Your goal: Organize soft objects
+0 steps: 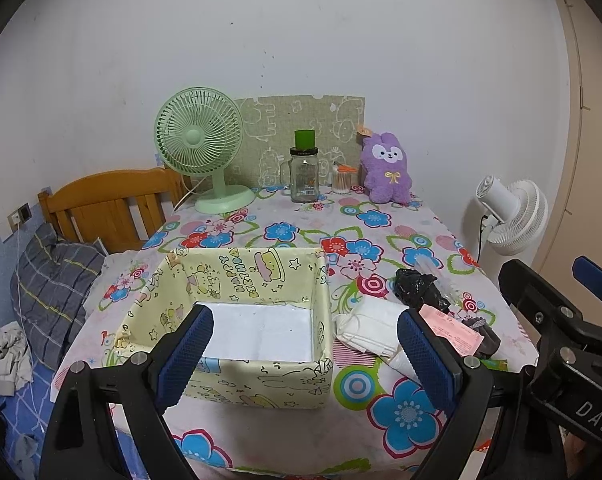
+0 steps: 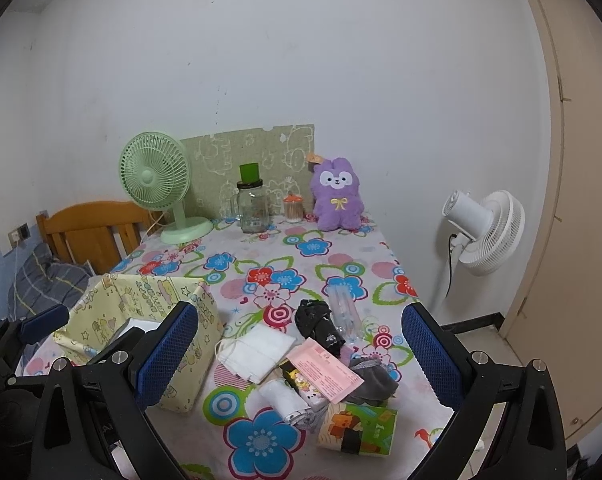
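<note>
Left gripper [image 1: 305,354] and right gripper [image 2: 297,354] jaws wide, empty

The box [image 2: 141,328] sits at lower left; the mask [image 2: 257,350] lies right of it. The fan [image 2: 157,184], jar [image 2: 254,208] and bunny [image 2: 337,196] stand behind.

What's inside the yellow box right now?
The yellow box shows only a bare white bottom, nothing put in yet. The near-left corner is covered by the left gripper's finger.
</note>
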`<move>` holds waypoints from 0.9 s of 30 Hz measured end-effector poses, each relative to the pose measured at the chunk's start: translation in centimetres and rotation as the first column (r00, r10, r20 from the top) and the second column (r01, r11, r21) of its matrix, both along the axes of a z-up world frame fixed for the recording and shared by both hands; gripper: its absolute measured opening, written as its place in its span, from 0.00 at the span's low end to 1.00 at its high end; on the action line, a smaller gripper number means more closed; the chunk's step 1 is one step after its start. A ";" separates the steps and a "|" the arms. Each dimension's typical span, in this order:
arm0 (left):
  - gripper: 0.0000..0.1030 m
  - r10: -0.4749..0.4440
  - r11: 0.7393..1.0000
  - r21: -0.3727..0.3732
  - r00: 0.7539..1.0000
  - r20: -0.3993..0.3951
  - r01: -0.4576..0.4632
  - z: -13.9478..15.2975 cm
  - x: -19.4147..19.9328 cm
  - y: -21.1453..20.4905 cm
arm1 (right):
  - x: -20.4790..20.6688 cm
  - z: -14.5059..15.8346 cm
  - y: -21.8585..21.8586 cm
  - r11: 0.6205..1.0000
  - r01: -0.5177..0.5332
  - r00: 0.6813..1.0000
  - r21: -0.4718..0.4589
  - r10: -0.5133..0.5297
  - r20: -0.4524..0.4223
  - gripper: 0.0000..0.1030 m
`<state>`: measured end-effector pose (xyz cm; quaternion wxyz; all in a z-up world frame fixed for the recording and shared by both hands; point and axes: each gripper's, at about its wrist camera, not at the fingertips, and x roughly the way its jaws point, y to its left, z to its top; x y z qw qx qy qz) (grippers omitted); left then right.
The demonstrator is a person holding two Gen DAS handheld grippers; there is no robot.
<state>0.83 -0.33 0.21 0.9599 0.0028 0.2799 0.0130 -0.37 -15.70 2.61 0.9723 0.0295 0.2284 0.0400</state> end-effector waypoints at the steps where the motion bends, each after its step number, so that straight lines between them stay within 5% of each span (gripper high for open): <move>1: 0.92 0.000 1.000 0.000 1.000 0.000 0.000 0.0 0.0 0.0 | 0.0 0.0 0.0 1.000 0.001 1.000 -0.001 -0.001 0.000 1.00; 27: 0.92 0.000 1.000 0.006 1.000 0.018 0.000 0.1 -0.2 0.1 | 0.1 0.2 0.2 1.000 -0.002 1.000 0.014 0.002 0.000 1.00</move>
